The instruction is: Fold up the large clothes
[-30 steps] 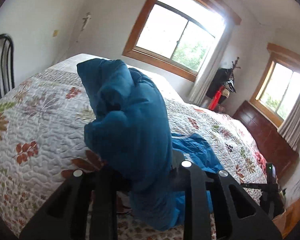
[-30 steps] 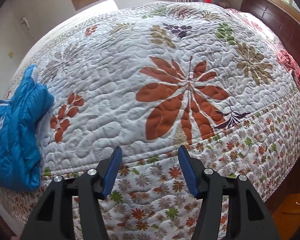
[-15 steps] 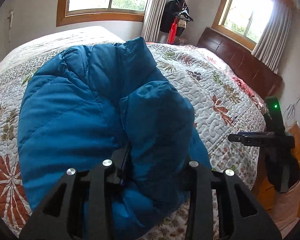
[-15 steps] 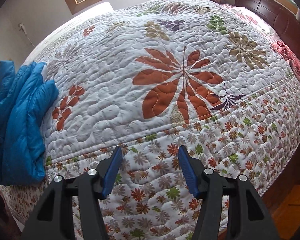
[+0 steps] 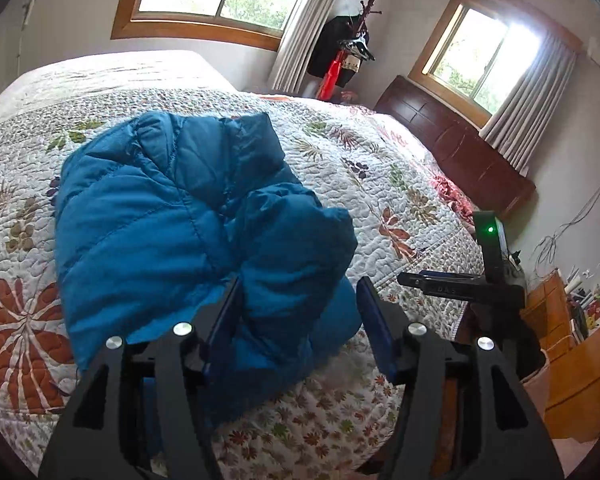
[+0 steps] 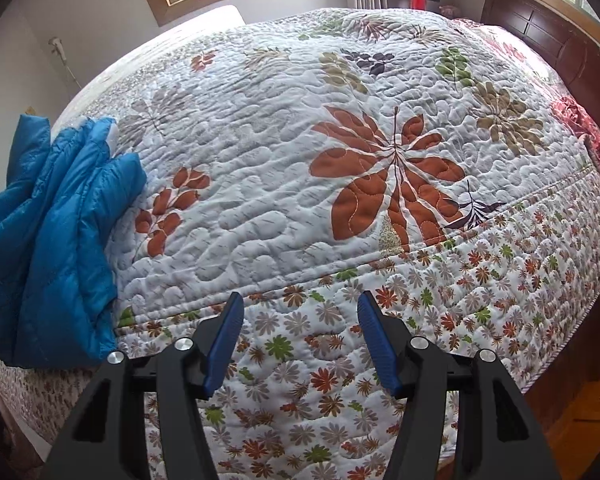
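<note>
Your left gripper [image 5: 298,316] stands wide, jaws straddling a puffy fold of the blue down jacket [image 5: 160,220], bunched near the quilted bed [image 6: 340,160] edge. Right gripper [image 6: 300,340]: wide, empty, over the quilt's side. Risk: slippery fill springs open, or the overhang drags it off.

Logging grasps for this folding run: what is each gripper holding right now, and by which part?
Nothing is held. The left gripper is open around a puffy fold of the blue down jacket; the right gripper is open, empty.
</note>
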A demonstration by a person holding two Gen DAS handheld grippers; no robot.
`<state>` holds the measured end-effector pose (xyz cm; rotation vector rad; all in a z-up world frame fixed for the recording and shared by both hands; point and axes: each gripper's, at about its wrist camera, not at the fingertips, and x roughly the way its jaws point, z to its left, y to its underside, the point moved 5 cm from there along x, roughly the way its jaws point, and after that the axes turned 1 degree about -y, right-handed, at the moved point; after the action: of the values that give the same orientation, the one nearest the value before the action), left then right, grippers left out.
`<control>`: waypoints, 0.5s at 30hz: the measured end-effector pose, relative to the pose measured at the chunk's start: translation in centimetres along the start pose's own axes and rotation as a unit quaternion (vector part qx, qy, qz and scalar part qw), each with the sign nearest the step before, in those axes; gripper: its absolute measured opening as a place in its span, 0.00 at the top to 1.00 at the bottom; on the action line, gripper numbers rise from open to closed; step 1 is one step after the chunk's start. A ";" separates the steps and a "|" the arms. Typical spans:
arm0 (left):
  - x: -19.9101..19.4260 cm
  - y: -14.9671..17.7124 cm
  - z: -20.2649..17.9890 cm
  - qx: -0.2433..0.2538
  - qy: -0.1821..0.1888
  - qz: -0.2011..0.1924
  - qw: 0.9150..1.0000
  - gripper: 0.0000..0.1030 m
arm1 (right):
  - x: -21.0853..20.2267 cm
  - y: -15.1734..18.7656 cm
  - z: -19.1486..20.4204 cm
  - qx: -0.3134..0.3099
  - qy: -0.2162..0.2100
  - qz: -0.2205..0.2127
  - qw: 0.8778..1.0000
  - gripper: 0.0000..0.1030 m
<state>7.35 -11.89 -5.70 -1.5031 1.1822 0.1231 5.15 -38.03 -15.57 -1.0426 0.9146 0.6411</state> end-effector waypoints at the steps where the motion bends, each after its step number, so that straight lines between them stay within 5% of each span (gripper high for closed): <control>1: -0.9 -0.1 0.0 -0.006 0.000 -0.009 1.000 0.45 | -0.3 0.0 0.2 0.002 0.001 -0.003 1.000 0.42; 6: -4.3 -1.0 2.9 -0.035 -0.104 -0.048 0.993 0.45 | -4.2 -0.8 2.8 -0.007 -0.013 -0.051 0.999 0.42; 9: -5.1 -1.8 6.5 -0.055 -0.185 -0.051 0.980 0.45 | -7.2 -1.6 7.0 -0.042 -0.037 -0.091 0.994 0.42; 15: -4.6 -2.5 10.9 -0.087 -0.249 -0.035 0.964 0.45 | -10.9 -2.7 16.6 -0.127 -0.092 -0.133 0.979 0.42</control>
<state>12.53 -1.02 -4.64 -1.5447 0.7254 0.5362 7.39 -24.07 -1.34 -1.2846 0.5290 0.6273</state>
